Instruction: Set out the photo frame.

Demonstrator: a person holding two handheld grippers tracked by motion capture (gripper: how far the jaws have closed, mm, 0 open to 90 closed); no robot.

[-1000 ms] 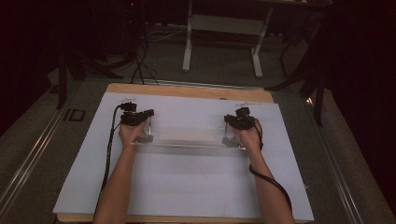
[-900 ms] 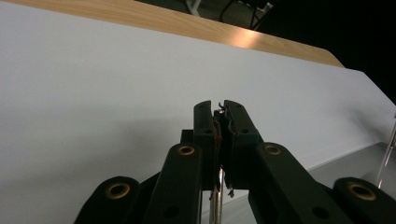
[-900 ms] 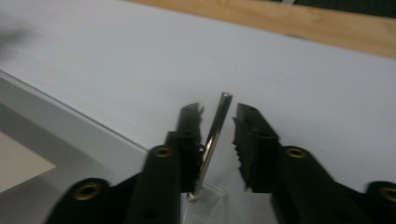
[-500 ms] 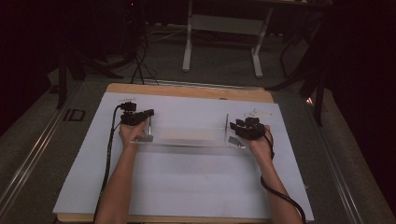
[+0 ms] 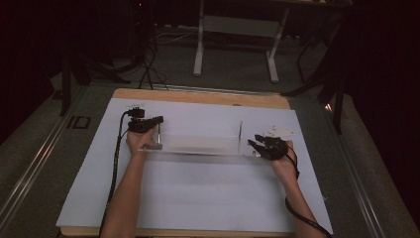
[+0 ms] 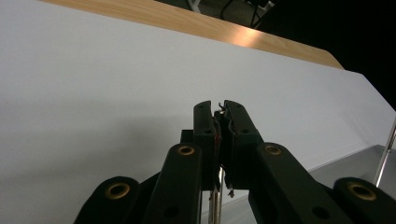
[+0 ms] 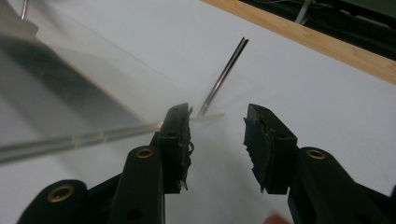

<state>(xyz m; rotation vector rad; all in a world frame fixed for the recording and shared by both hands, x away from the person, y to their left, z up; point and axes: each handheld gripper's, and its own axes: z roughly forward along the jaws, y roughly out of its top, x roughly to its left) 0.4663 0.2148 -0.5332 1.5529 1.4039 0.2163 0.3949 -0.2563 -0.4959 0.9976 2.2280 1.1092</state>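
- Toward the far edge of the white-covered table (image 5: 198,198), a clear acrylic tray (image 5: 198,145) lies crosswise, midway between the side edges.
- Left gripper (image 5: 159,120) is clamped on the tray's left end wall, jaws nearly together.
- Right gripper (image 5: 253,144) sits just beside the tray's right end, jaws spread wide, gripping nothing.

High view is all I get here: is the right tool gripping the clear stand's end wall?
Observer: No. In the right gripper view the right tool is open, jaws apart, nothing between them.
Operator: Where is the wall, then?
Observer: The clear stand has its thin end wall upright just beyond one jaw's tip, outside the gap.
Operator: And the left side?
Observer: The left tool is shut, with a thin edge of the stand pinched between its jaws.
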